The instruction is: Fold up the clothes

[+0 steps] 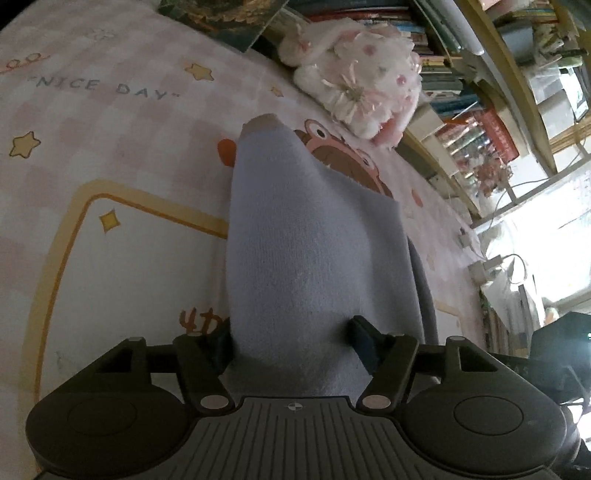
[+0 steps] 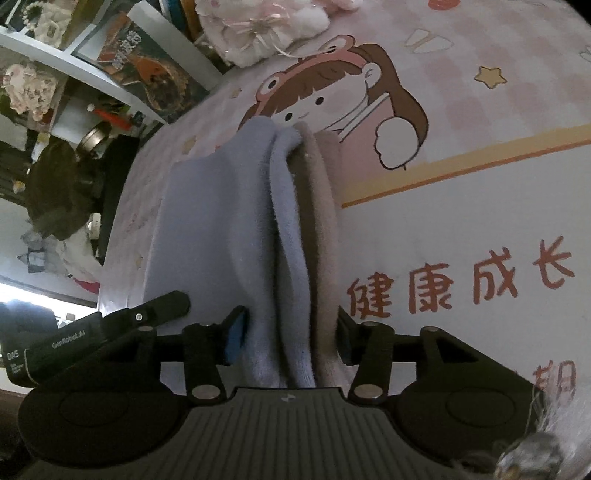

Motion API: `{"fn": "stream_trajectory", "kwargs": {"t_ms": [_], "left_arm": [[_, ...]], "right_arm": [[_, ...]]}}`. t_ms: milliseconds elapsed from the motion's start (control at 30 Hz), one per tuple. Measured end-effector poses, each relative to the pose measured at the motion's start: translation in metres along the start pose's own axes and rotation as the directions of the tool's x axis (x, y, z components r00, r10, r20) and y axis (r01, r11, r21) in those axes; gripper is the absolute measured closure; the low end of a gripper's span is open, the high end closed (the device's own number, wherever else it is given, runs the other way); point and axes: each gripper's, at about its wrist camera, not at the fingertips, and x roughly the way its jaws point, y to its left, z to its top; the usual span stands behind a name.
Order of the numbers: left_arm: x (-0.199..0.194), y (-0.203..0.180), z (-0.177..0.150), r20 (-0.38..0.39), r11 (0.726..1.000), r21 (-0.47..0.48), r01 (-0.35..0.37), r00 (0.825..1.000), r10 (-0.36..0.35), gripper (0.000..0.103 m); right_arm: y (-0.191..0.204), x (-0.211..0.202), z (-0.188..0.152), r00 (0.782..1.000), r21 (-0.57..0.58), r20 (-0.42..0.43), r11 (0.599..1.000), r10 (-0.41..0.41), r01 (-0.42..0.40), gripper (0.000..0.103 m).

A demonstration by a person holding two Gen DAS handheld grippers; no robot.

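A light blue fleecy cloth (image 1: 303,236) runs forward from my left gripper (image 1: 291,343), which is shut on its near edge above a printed pink mat (image 1: 110,155). In the right wrist view the same blue cloth (image 2: 221,229) is bunched with a beige layer (image 2: 325,221) beside it. My right gripper (image 2: 291,332) is shut on both folds. The left gripper's body (image 2: 110,332) shows at the left of the right wrist view, close alongside. The cloth hides both grippers' fingertips.
A pink and white plush toy (image 1: 354,81) lies at the mat's far edge, also in the right wrist view (image 2: 266,29). Bookshelves (image 1: 480,110) stand behind it. Cluttered shelves (image 2: 74,74) line the left in the right wrist view.
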Motion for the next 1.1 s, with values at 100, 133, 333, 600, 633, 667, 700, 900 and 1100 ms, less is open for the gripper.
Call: {"fn": "stream_trajectory", "kwargs": {"t_ms": [100,133,333,600,633,667,700,900,1100], "left_arm": [[0.0,-0.006,-0.002,0.013,1.0,0.018,-0.024,1.0,0.023,0.042],[0.0,-0.009,-0.003,0.019,0.999,0.03,-0.031,0.999,0.031,0.045],[-0.012,-0.026,-0.011,0.086,0.995,0.093,-0.045,0.996,0.037,0.051],[-0.028,-0.056,-0.018,0.183,0.988,0.147,-0.051,0.983,0.023,0.051],[-0.028,-0.06,-0.019,0.189,0.987,0.152,-0.054,0.982,0.025,0.051],[-0.027,-0.064,-0.02,0.193,0.986,0.156,-0.058,0.981,0.028,0.051],[-0.026,-0.068,-0.021,0.196,0.985,0.158,-0.062,0.98,0.03,0.051],[-0.017,-0.088,-0.035,0.206,0.984,0.16,-0.075,0.978,0.041,0.051],[-0.006,-0.108,-0.052,0.204,0.984,0.153,-0.086,0.977,0.054,0.051]], "right_arm": [[0.005,0.003,0.001,1.0,-0.061,0.004,0.998,-0.012,0.012,0.064],[0.006,0.002,0.0,1.0,-0.081,0.012,0.997,-0.014,0.015,0.066],[0.02,-0.011,-0.007,0.994,-0.219,0.106,0.974,-0.033,0.055,0.075],[0.024,-0.039,-0.011,0.982,-0.343,0.186,0.938,0.022,0.044,0.076],[0.022,-0.042,-0.012,0.981,-0.346,0.191,0.937,0.026,0.043,0.076],[0.02,-0.045,-0.012,0.98,-0.349,0.195,0.936,0.029,0.042,0.076],[0.018,-0.048,-0.012,0.98,-0.351,0.197,0.935,0.03,0.042,0.076],[-0.001,-0.064,-0.015,0.98,-0.355,0.197,0.934,0.034,0.039,0.076],[-0.021,-0.079,-0.019,0.982,-0.378,0.189,0.924,0.024,0.05,0.076]]}}
